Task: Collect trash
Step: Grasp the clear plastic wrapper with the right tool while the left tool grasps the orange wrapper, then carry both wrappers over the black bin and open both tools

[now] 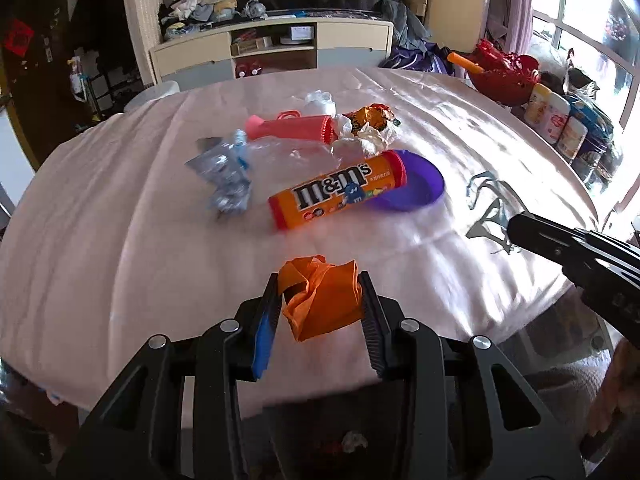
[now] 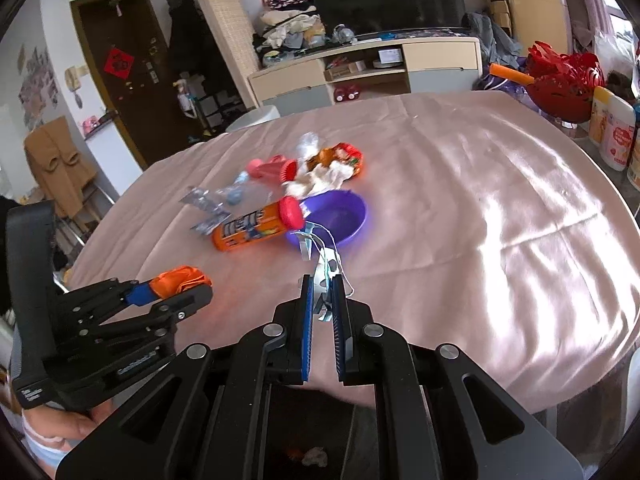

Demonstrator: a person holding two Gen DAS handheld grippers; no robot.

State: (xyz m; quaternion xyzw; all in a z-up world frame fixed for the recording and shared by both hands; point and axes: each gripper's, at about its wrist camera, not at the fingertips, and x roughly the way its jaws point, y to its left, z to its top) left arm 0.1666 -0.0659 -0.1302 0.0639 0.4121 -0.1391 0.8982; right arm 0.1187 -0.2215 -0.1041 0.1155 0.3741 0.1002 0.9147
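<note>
My left gripper [image 1: 319, 285] is shut on a crumpled orange wrapper [image 1: 320, 304] just above the pink tablecloth [image 1: 120, 220] near its front edge; the right wrist view shows the same gripper [image 2: 202, 286] with the wrapper [image 2: 178, 278] in it. My right gripper [image 2: 323, 280] is shut on a thin silvery-blue scrap with white strings [image 2: 325, 266], in front of a purple bowl [image 2: 340, 216]. On the cloth lie an orange M&M's tube [image 1: 340, 196], a pink bottle [image 1: 292, 128], a crushed clear bottle [image 1: 240, 168], white tissues [image 1: 368, 140] and an orange snack wrapper [image 1: 372, 116].
A red basket [image 1: 504, 76] and several canisters [image 1: 556, 120] stand along the table's right edge. A cream cabinet [image 1: 272, 48] stands beyond the far edge. Below the near edge, a dark opening holds a crumpled scrap [image 1: 352, 442]. A hand [image 2: 80, 424] holds the left gripper.
</note>
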